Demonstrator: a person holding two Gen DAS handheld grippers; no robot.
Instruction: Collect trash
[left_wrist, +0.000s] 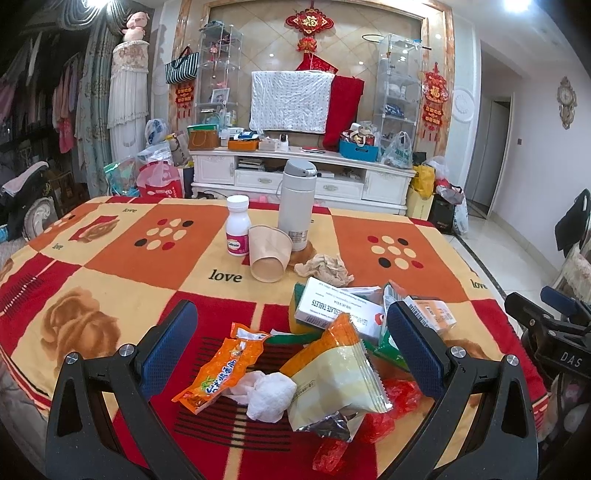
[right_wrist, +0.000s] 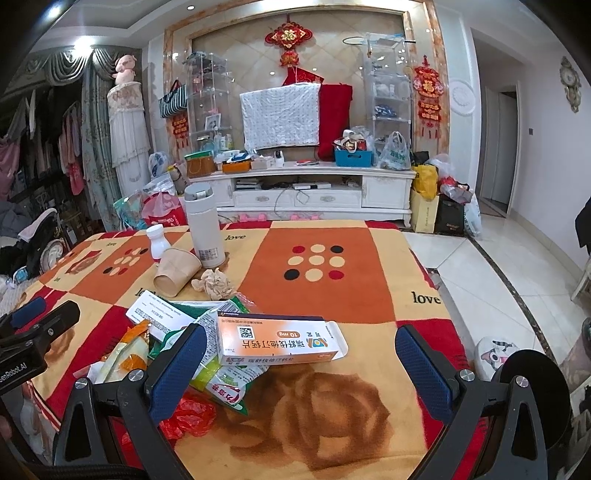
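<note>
A pile of trash lies on the patterned blanket (left_wrist: 110, 258). In the left wrist view my left gripper (left_wrist: 291, 325) is open above an orange snack wrapper (left_wrist: 218, 369), a white tissue wad (left_wrist: 269, 397), a yellow-white packet (left_wrist: 332, 373), red plastic (left_wrist: 402, 397) and a white tablet box (left_wrist: 332, 308). In the right wrist view my right gripper (right_wrist: 299, 347) is open, with an orange and white medicine box (right_wrist: 280, 341) between its fingers and a green-white packet (right_wrist: 229, 380) under it. A tipped paper cup (left_wrist: 267, 254) and crumpled brown paper (left_wrist: 325, 269) lie farther back.
A white thermos (left_wrist: 295, 203) and a white pill bottle (left_wrist: 238, 229) stand behind the cup. The blanket's right edge (right_wrist: 436, 295) drops to a tiled floor. A white TV cabinet (left_wrist: 303, 177) with clutter stands beyond. The right gripper shows at the left view's right edge (left_wrist: 554, 332).
</note>
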